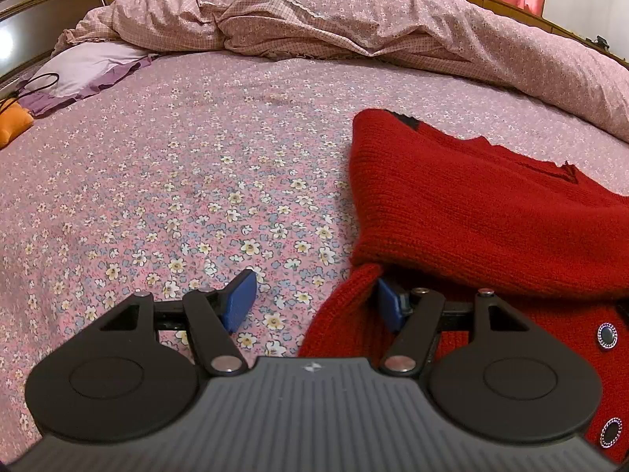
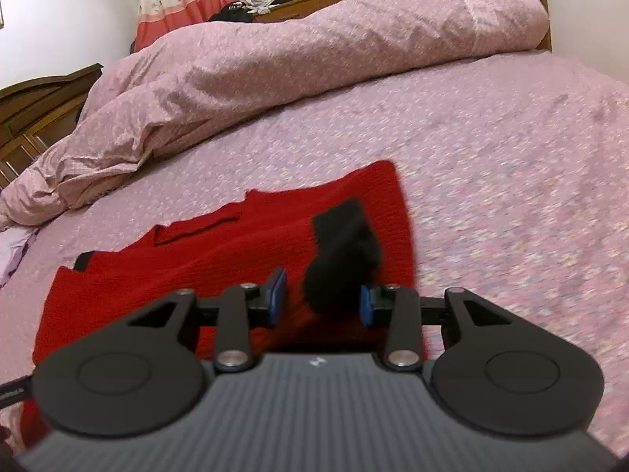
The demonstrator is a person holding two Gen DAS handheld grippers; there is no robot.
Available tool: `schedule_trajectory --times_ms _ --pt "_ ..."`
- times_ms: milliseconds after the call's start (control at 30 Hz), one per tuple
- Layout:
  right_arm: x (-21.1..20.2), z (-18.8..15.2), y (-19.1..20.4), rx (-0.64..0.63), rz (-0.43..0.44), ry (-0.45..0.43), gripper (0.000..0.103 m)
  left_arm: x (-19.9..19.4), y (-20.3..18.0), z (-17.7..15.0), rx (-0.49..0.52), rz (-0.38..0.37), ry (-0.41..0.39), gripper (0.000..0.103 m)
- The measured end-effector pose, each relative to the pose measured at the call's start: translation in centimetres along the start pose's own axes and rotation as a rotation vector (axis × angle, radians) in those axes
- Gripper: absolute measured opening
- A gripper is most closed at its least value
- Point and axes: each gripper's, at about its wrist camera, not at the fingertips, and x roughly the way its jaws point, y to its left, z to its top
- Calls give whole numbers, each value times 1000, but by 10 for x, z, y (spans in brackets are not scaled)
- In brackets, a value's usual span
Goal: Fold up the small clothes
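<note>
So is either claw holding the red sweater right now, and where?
Neither claw grips. The left claw stands open beside the sweater; the right claw is open around its black cuff.

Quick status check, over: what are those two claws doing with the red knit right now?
Left claw open, red knit's edge between its pads, no squeeze. Right claw open over black cuff, not gripping. Rumpled duvet beyond, not in the way.

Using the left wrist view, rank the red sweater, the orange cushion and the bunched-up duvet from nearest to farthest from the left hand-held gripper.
From the left hand-held gripper:
1. Red sweater, right beside it, a fold against the right-hand finger.
2. Orange cushion, far left edge of the bed.
3. Bunched-up duvet, across the back of the bed.
</note>
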Motion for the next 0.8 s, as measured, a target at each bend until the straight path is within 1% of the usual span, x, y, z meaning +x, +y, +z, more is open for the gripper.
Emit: schedule_trajectory --times_ms 67,167,267,333,433,600,633,700,767,800 --pt "-7 6 -10 4 -1 -18 39 0 -1 0 1 3 1 70" --pt "-15 18 -18 -24 -7 -55 39 0 -2 0 4 9 1 70" --pt "-10 33 -20 -65 9 -60 39 0 -3 1 3 13 3 70" --pt "1 40 -20 -93 38 -44 39 0 -4 1 5 16 7 70" --pt "24 44 -20 -118 52 4 39 1 -4 3 12 21 12 70" --pt "58 37 -18 -166 56 79 41 1 -5 4 20 21 15 70" --pt "62 34 -17 -179 54 85 41 1 -6 4 21 23 14 70" --pt "64 30 -17 -188 56 70 41 1 -6 4 23 27 12 70" --pt "63 32 -20 -150 66 75 40 0 -7 3 24 31 10 70" --pt "62 32 -21 -141 74 76 37 0 -7 3 24 33 9 70"
